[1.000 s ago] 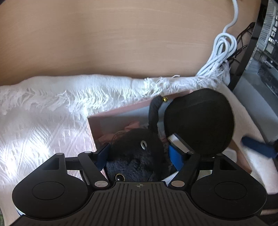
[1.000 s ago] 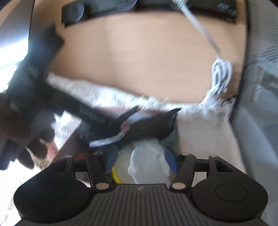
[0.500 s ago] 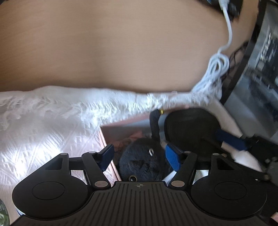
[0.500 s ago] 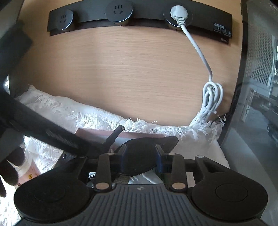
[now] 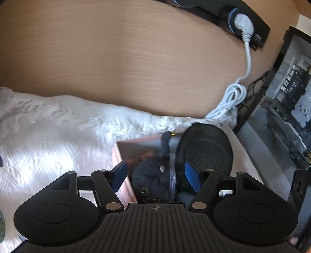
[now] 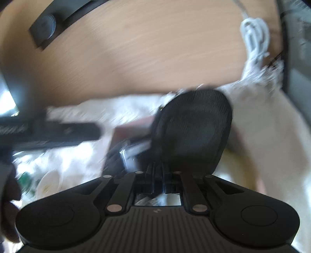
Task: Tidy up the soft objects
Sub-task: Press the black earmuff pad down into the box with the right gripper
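A black plush toy (image 5: 153, 179) with button eyes lies in a pink box (image 5: 140, 148) on a white fringed cloth (image 5: 58, 124). A black round mesh pouch (image 5: 206, 151) stands on edge at the box's right. My left gripper (image 5: 155, 173) is open above the plush and holds nothing. In the blurred right wrist view my right gripper (image 6: 158, 167) is shut on the lower edge of the black pouch (image 6: 194, 128), which stands upright above its fingers.
A wooden wall panel (image 5: 136, 58) rises behind the cloth, with a black socket strip (image 5: 233, 15) and a coiled white cable (image 5: 231, 97). A dark rack (image 5: 287, 97) stands at the right. The left gripper's body (image 6: 48, 134) crosses the right view.
My right gripper has closed on the black pouch and tilted with it. My left gripper has pulled back from the plush and stays open.
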